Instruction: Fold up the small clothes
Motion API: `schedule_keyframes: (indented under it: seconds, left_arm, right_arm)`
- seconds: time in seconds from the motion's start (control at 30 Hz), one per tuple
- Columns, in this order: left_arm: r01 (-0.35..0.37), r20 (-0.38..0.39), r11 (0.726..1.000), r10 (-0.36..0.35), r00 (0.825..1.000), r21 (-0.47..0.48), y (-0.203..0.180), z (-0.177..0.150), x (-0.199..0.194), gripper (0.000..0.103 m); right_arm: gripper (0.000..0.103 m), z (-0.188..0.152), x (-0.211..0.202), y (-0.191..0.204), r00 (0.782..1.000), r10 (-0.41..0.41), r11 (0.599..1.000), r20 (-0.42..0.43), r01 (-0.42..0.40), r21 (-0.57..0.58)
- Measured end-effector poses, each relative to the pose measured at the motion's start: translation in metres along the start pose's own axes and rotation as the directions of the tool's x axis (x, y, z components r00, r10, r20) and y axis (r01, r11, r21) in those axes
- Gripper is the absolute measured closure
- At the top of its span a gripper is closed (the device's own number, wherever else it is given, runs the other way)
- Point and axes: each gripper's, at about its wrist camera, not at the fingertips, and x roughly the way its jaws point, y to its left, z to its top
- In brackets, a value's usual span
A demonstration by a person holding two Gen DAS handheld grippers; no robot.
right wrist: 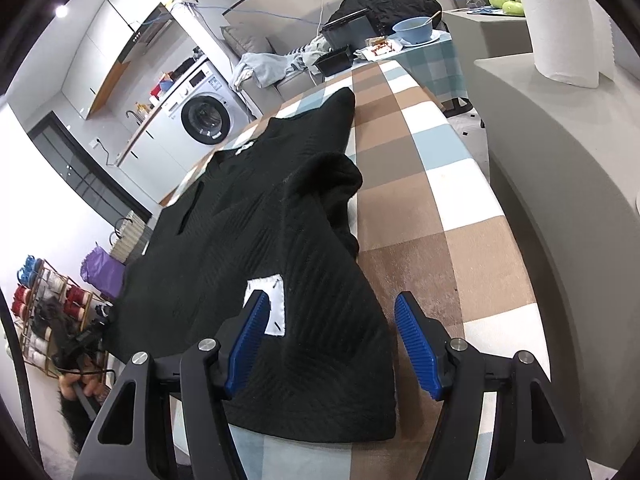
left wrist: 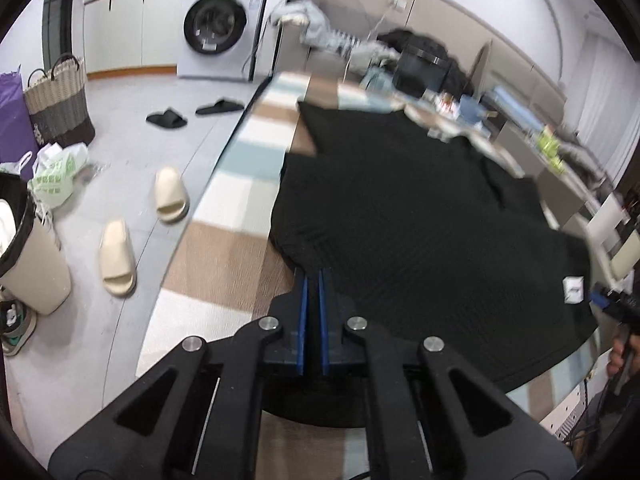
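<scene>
**Black Knit Garment: Risks at the Grip Stage**

Black ribbed knit is what the garment (left wrist: 420,208) is made of, and it is spread over the checked cloth of the table (right wrist: 460,200), reaching from the near edge toward the far end. One sleeve (right wrist: 336,176) is seen bunched and partly turned over near the middle of the table. A white label (right wrist: 272,308) is sewn close to the near hem.

The left tongs (left wrist: 314,276) are seen with the blue pads brought together at the near edge of the garment; whether fabric is pinched between them cannot be told, since the tips end just at the dark hem. The right tongs (right wrist: 332,320) are held apart above the hem, with fabric lying under the gap but not pressed by either pad.

Possible faults:

- If nothing is caught by the left tongs, only one side would be lifted, and the fold would be skewed.
- If the right tongs are closed too shallowly, the thick knit may slip out during lifting.
- The bunched sleeve may be trapped inside the fold, leaving a lump.
- The garment may be dragged toward the table's edge by an uneven pull.
</scene>
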Motion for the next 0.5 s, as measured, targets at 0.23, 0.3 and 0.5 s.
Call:
schedule_keyframes:
  seconds: [0.23,0.3,0.5]
  left_arm:
    - [0.034,0.040,0.999,-0.033,0.999,-0.010,-0.003,0.006,-0.017,0.100]
    - [0.034,0.039,0.999,-0.033,0.999,-0.021,-0.001,0.005,-0.020,0.100]
    - [0.038,0.066,0.997,-0.034,0.997,-0.060,0.006,0.007,-0.025,0.100]
  right_arm:
    - [0.036,0.000,0.012,0.001,1.000,0.001,1.000,-0.019,-0.002,-0.023]
    - [0.036,0.003,0.019,0.001,1.000,-0.001,1.000,-0.021,0.000,-0.025]
    - [0.093,0.005,0.018,0.022,0.999,0.037,0.990,0.013,-0.035,-0.138]
